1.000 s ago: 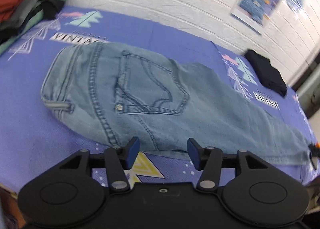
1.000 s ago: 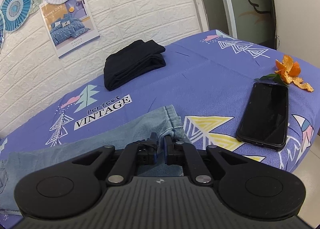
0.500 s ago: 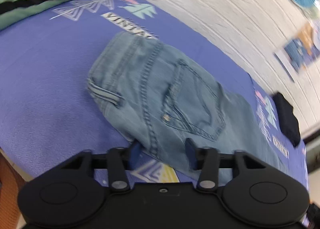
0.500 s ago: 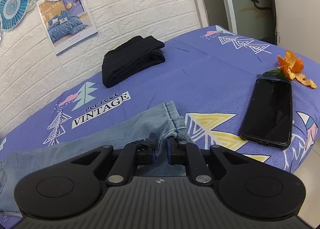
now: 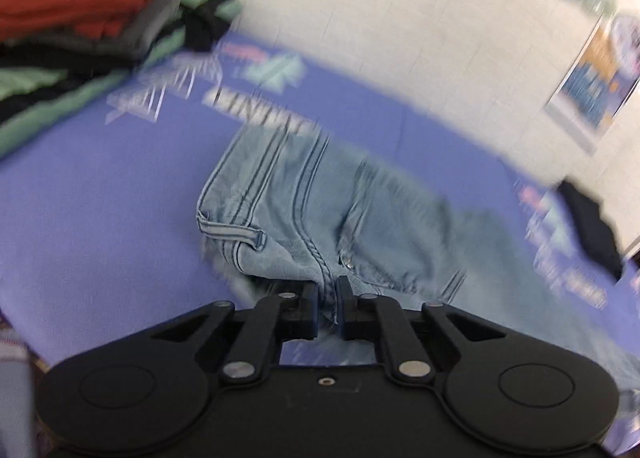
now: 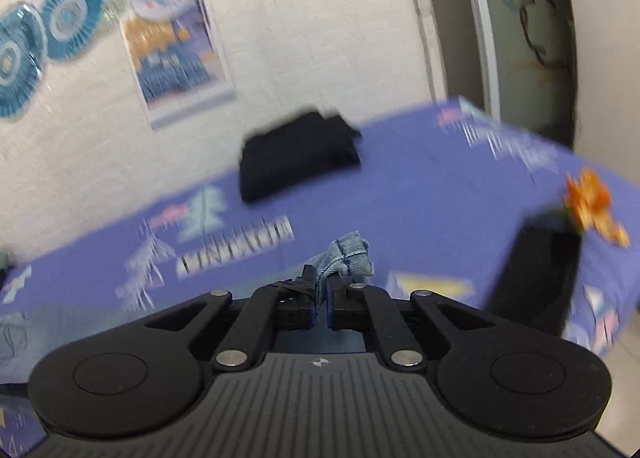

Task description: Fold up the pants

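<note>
Both sets of fingers are pinched nearly closed on the light-blue denim pants (image 5: 320,217) over the purple printed bedsheet (image 5: 100,217), left gripper (image 5: 328,300) at the hip seam, right gripper (image 6: 321,300) at the hem, which looks thinly caught and could slip free.

counts, both wrist views

one pair of jeans (image 5: 328,217); one bedspread (image 5: 100,217); one stack of folded clothes (image 5: 80,29); one folded black garment (image 6: 298,153); one black phone (image 6: 536,282); one clump of orange peel (image 6: 592,205); one poster (image 6: 176,61); paper fans (image 6: 68,25), at least four, blur hides any more; two grippers, the left gripper (image 5: 328,292) and the right gripper (image 6: 321,290).
</note>
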